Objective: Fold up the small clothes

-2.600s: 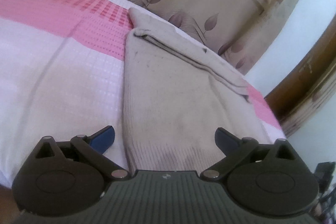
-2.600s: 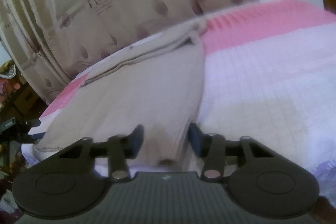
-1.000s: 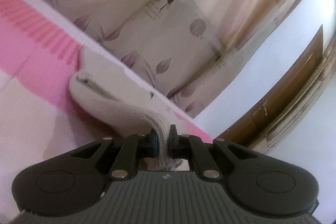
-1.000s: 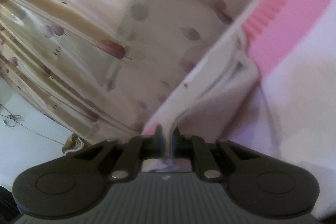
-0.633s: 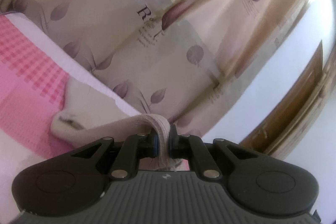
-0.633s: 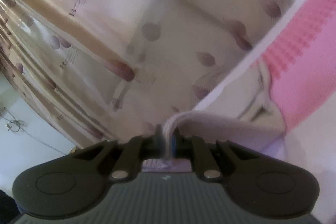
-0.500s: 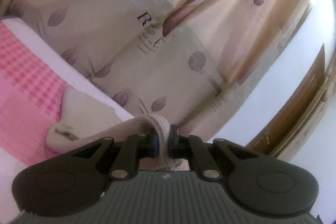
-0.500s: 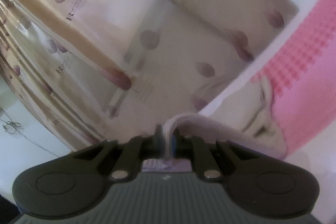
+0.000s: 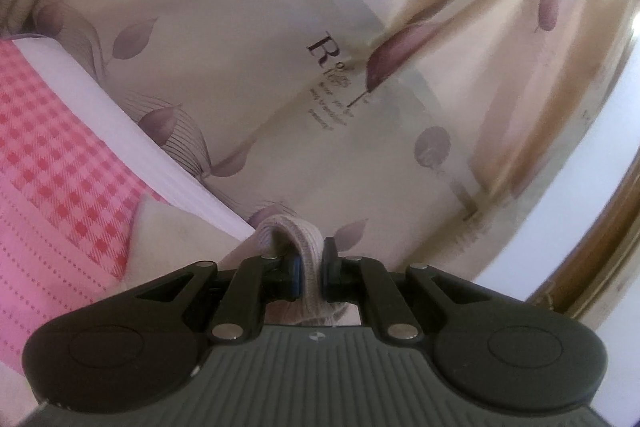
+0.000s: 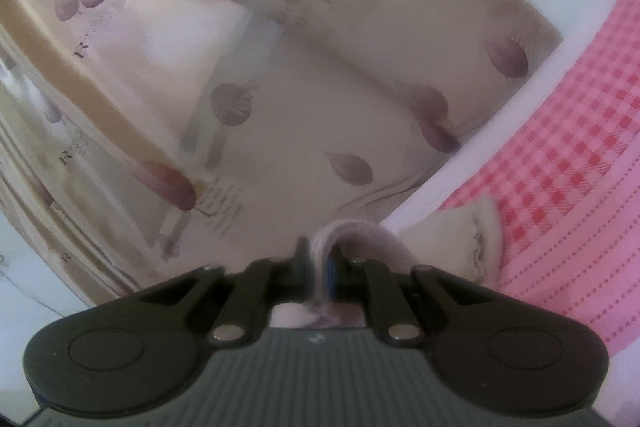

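A beige knit garment (image 9: 168, 239) lies on the bed, its far part flat near the bed's far edge. My left gripper (image 9: 310, 267) is shut on the garment's ribbed hem, which loops up over the pads. In the right wrist view my right gripper (image 10: 320, 267) is shut on another bunch of the same hem, and the beige garment (image 10: 452, 239) spreads to the right of it. Both grippers hold the hem lifted over the rest of the garment, close to the bed's far edge. The cloth under the grippers is hidden.
The bed cover (image 9: 52, 163) is pink with a red check band and a white border (image 9: 132, 131). A beige curtain (image 9: 320, 67) with leaf prints hangs just behind the bed. A brown wooden door frame (image 9: 600, 227) stands at the right.
Both grippers have carried the hem forward over the garment toward the curtain. The visible flat part of the garment has shrunk, and the curtain fills more of both views. Both grips stay shut.
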